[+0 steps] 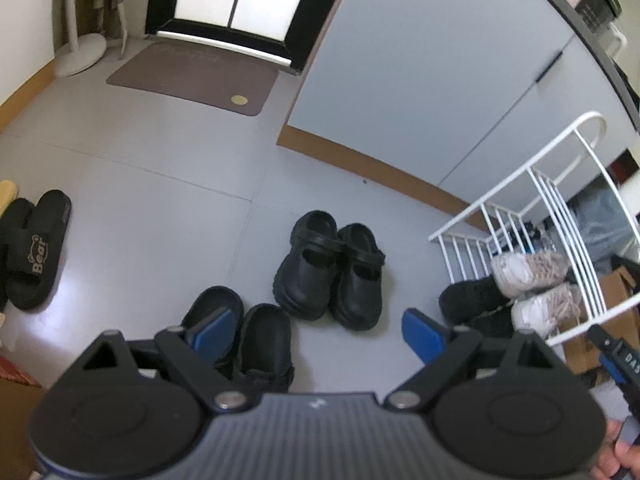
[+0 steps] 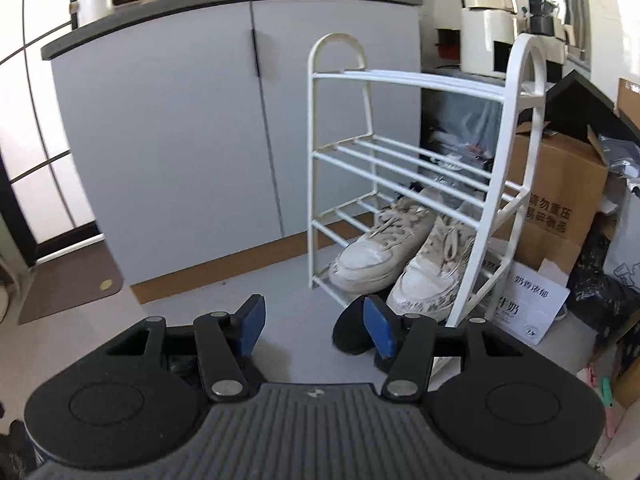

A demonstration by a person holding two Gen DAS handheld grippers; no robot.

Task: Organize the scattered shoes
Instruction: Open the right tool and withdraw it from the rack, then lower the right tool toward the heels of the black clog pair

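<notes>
My left gripper (image 1: 318, 328) hangs open over the grey floor with nothing between its blue pads. Just below it lies a pair of black slippers (image 1: 248, 332), and a pair of chunky black clogs (image 1: 328, 268) stands side by side beyond. Black "Bear" slides (image 1: 36, 248) lie far left. A white wire shoe rack (image 1: 552, 184) stands at the right, with white sneakers (image 1: 528, 280) on its bottom tier and dark fuzzy shoes (image 1: 476, 300) in front. My right gripper (image 2: 316, 322) is open and empty, facing the rack (image 2: 400, 160) and the sneakers (image 2: 384, 252). A black shoe toe (image 2: 350, 334) shows behind its right finger.
A grey cabinet (image 2: 180, 140) with a brown plinth stands left of the rack. A cardboard box (image 2: 560, 200), bags and a white carton crowd the rack's right side. A brown doormat (image 1: 192, 76) lies by the glass door, beside a white fan base (image 1: 80, 56).
</notes>
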